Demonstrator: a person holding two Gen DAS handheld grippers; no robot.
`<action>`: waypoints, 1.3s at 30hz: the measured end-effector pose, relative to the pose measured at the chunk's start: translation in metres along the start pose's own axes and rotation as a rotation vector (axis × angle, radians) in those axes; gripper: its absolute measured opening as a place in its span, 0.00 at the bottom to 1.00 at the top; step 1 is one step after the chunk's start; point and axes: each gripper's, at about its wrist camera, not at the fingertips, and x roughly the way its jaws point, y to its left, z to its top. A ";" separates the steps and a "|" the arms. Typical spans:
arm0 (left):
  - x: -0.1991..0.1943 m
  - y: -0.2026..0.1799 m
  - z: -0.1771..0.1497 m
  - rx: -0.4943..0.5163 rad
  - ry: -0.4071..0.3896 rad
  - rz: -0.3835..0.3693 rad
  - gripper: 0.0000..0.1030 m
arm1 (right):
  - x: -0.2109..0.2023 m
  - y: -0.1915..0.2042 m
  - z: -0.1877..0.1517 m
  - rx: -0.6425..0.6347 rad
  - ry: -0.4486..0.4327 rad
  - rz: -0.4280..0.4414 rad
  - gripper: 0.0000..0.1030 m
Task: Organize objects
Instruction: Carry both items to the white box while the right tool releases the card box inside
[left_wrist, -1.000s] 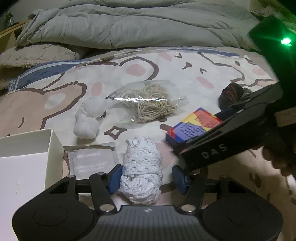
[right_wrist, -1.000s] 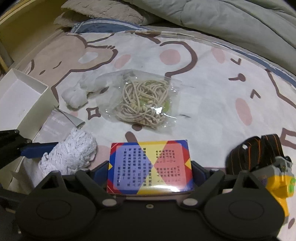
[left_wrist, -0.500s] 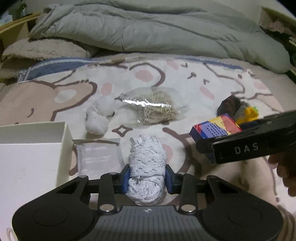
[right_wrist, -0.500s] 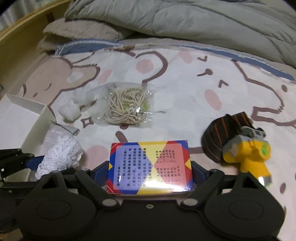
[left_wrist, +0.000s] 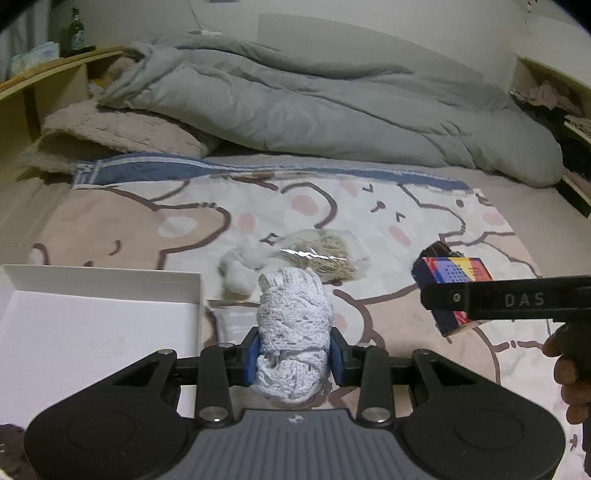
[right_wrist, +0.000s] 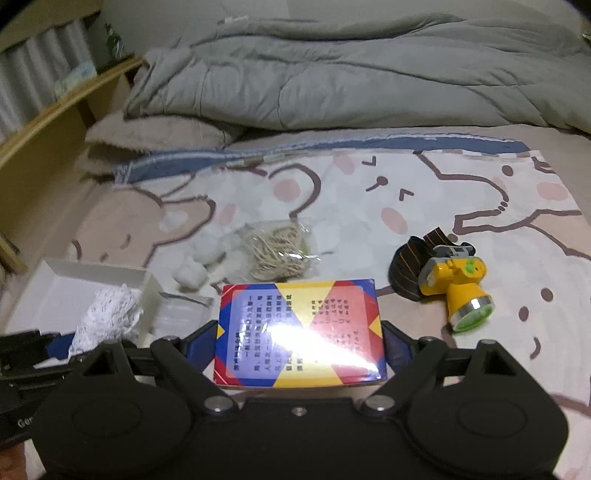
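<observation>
My left gripper (left_wrist: 294, 356) is shut on a white knitted bundle (left_wrist: 293, 328) and holds it above the bed, just right of the open white box (left_wrist: 92, 325). The bundle also shows in the right wrist view (right_wrist: 109, 317), in front of the box (right_wrist: 74, 288). My right gripper (right_wrist: 299, 341) is shut on a red, blue and yellow box (right_wrist: 299, 332) and holds it off the bed; it shows in the left wrist view (left_wrist: 452, 288) at the right.
On the bear-print sheet (right_wrist: 369, 206) lie a clear bag of rubber bands (right_wrist: 275, 249), white cotton balls (right_wrist: 192, 273), a flat grey packet (right_wrist: 181, 314) and a yellow headlamp with a striped strap (right_wrist: 454, 284). A grey duvet (left_wrist: 314, 107) is heaped behind.
My left gripper closed on the knitted bundle and lifted it off the bed. My right gripper rose higher with the colourful box. Both views now look from higher up.
</observation>
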 end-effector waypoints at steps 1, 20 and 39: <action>-0.006 0.004 0.000 -0.002 -0.006 0.004 0.37 | -0.005 0.005 0.000 0.007 -0.007 0.003 0.87; -0.055 0.112 -0.015 -0.060 0.002 0.173 0.37 | -0.007 0.114 -0.011 -0.072 0.017 0.081 0.87; -0.063 0.228 -0.017 -0.103 0.084 0.303 0.37 | 0.045 0.210 -0.008 -0.087 0.110 0.193 0.87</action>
